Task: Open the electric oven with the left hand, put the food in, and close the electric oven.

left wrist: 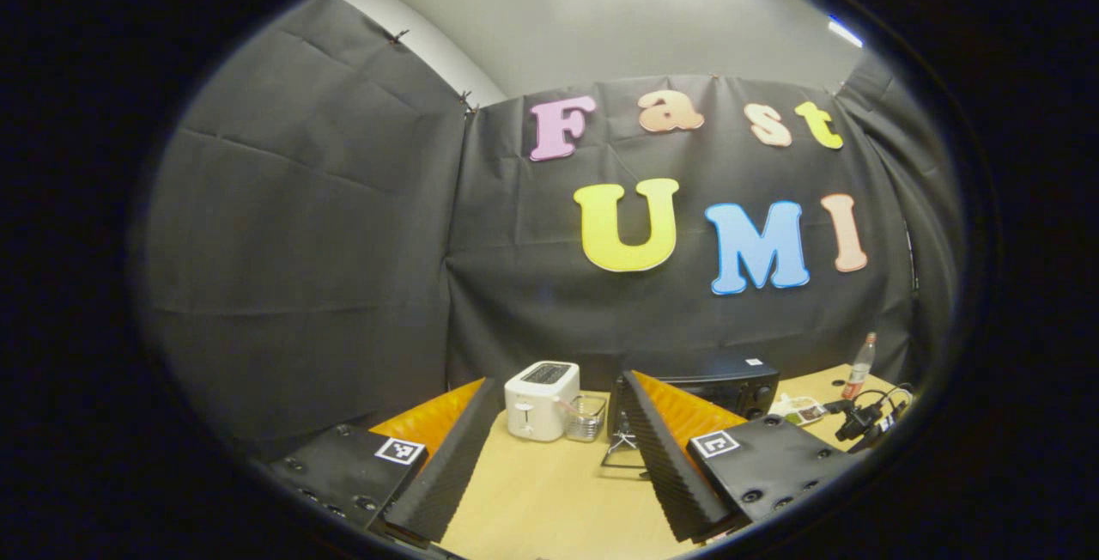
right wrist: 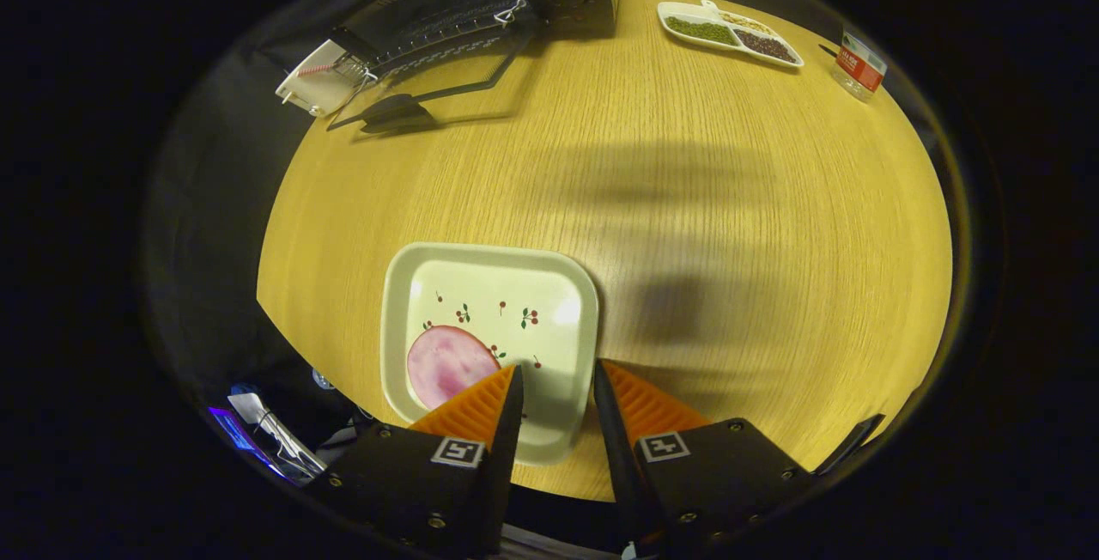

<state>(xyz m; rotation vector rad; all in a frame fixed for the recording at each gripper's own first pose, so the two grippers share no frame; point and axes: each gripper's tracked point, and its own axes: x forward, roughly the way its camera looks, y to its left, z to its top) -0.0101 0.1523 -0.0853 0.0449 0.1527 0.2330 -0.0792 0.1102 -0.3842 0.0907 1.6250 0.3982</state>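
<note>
Right gripper view shows the right hand-held gripper (right wrist: 554,388), fingers narrowly parted and empty, over the cream square plate (right wrist: 489,285) holding the pink round ham slice (right wrist: 446,362), so it should drop squarely onto the rim before closing, with the black electric oven (right wrist: 481,2) already open.

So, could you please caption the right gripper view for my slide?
Right gripper open above the plate holding a pink food slice; oven door open.

I see a yellow wooden table (right wrist: 687,199), a black oven (right wrist: 481,2) with its door down at the back, a white toaster (left wrist: 541,399) beside it, a tray of beans (right wrist: 730,32), a bottle (right wrist: 859,66), a white plate (right wrist: 489,294) near me
</note>
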